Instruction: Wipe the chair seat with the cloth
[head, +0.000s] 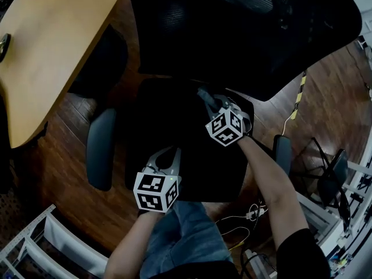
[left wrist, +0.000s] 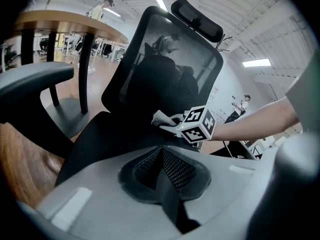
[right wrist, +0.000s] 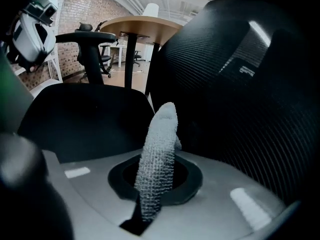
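Chair seat (head: 168, 115): black, at the middle of the head view, with the mesh backrest (head: 232, 34) rising behind it and a grey armrest (head: 100, 147) on either side.
Cloth (right wrist: 159, 154): pale grey with a waffle weave, bunched into a narrow roll. It is over the rear part of the seat, close to the foot of the backrest.
Right gripper (head: 206, 97): jaws clamped on the cloth, whose roll sticks out past the tips toward the backrest. The gripper is held over the back right of the seat.
Contact of cloth with seat: cannot be confirmed — the tip sits low and close to the dark surface.
Left gripper (head: 167, 156): jaws together with nothing between them. It is held above the front edge of the seat, well apart from the cloth, and points toward the backrest.
Surroundings: a light wooden table (head: 52, 39) stands to the left of the chair — the floor (head: 64, 173) is dark wood, with white cables (head: 250, 214) lying near the front right of the chair.
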Demonstrator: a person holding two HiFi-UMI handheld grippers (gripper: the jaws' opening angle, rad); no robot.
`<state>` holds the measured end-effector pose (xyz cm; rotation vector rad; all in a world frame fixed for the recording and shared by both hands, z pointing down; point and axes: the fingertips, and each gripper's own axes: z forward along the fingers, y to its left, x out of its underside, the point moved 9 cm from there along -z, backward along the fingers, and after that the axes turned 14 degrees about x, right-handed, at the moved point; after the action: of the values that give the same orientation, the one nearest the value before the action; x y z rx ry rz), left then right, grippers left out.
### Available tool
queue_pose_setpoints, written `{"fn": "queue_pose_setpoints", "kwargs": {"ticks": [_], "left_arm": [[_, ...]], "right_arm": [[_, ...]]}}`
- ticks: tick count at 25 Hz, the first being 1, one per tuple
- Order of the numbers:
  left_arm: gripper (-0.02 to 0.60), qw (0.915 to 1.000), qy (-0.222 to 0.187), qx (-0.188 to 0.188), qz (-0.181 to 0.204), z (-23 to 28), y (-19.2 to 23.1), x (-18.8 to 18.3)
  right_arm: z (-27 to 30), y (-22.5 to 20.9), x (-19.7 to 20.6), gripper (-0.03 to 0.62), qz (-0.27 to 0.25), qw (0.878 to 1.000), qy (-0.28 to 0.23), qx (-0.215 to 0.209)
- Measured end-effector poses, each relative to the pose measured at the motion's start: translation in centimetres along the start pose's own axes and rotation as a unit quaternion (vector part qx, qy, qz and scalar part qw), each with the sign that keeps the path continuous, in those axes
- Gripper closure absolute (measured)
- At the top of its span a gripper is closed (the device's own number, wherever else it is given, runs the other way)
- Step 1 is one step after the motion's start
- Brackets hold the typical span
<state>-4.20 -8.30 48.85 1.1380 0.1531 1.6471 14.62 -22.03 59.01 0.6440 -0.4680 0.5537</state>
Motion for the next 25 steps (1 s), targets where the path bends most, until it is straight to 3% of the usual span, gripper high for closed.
{"fn": "queue_pose_setpoints", "kwargs": {"ticks": [13, 25], "left_arm": [[0.578, 0.9999, 0.012, -0.004, -0.01, 0.5, 1.0, 0.1], [0.578, 0.9998, 0.019, 0.003, 0.005, -2.3, 0.0, 2.6]], "right_arm": [[2.1, 0.2, 0.8, 0.582, -0.028, 0.999, 0.02, -0.025], [-2.1, 5.3, 1.6, 0.582, -0.014, 0.999, 0.023, -0.032]]}}
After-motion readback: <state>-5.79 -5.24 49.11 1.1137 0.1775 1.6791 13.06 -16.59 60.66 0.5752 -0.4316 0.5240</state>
